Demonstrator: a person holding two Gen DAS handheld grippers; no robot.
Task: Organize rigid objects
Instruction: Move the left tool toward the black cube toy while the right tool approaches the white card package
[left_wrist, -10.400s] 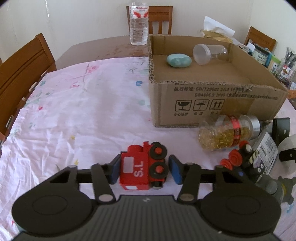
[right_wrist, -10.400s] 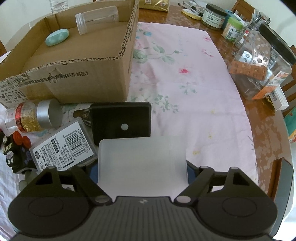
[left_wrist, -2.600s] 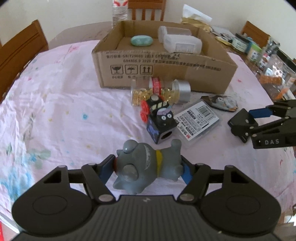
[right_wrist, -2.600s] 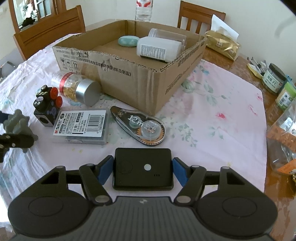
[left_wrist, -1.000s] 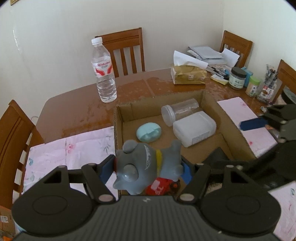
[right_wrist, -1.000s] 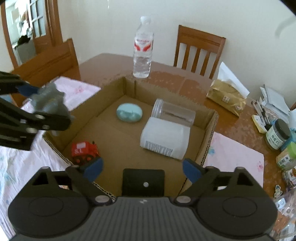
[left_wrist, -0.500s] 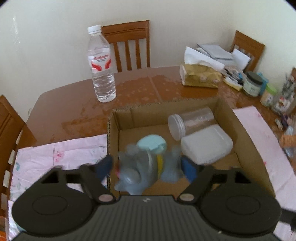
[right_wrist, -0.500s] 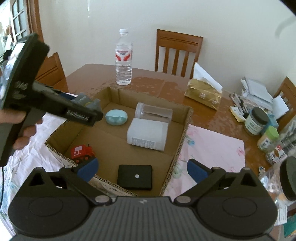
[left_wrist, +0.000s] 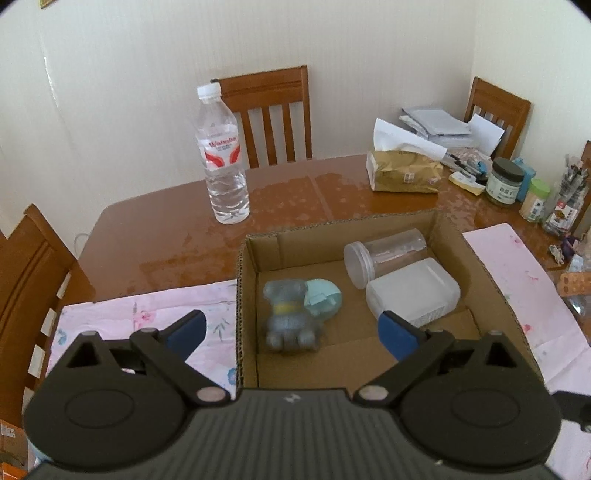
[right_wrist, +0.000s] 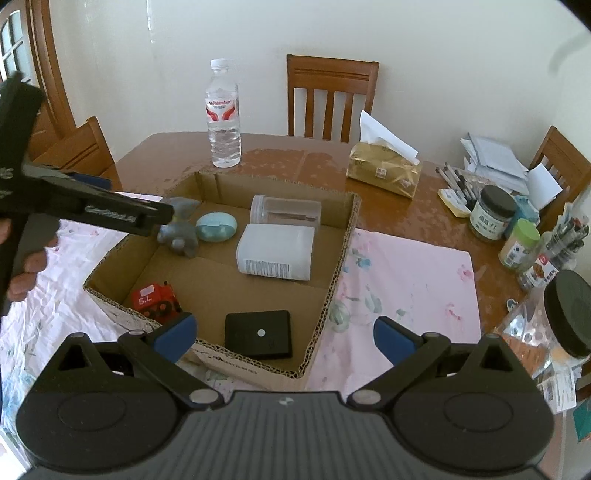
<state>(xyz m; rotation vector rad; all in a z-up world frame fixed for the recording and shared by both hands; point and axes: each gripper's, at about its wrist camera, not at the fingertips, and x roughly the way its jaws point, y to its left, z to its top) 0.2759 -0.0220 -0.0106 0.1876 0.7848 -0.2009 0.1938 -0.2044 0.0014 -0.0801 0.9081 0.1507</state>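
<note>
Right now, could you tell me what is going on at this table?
A person with a gripper in each hand is sorting objects into a cardboard box. The left gripper is open above the box, and the grey toy figure looks just released, beside the teal case. The right gripper is open and empty. A red toy train, a black device, a white container and a clear jar lie inside.
</note>
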